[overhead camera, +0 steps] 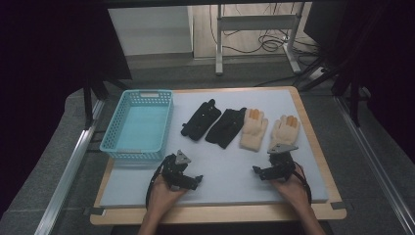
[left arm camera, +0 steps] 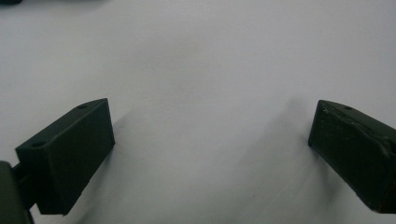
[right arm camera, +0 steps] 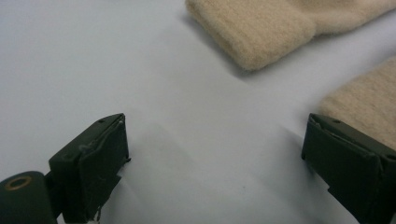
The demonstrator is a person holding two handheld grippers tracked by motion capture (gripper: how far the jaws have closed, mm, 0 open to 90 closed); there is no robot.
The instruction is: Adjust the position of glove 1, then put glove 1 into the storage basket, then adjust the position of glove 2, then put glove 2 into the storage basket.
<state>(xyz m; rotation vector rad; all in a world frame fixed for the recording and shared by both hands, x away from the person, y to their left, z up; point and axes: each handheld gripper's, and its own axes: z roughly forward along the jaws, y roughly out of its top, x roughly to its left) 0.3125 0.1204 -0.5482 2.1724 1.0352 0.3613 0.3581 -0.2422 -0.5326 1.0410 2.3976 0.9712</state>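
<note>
Cream gloves: one [overhead camera: 254, 128] at 12 o'clock of worktop [overhead camera: 220, 171] centre, other [overhead camera: 285, 130] at 1 o'clock, just ahead of right gripper [overhead camera: 264, 171]. Two black gloves [overhead camera: 199, 120] [overhead camera: 225, 127] lie left of them, blue basket [overhead camera: 139, 125] at 10 o'clock. Left gripper [overhead camera: 188, 181] at 7 o'clock. Both jaws spread, nothing between. No readable writing or labels anywhere.
</note>
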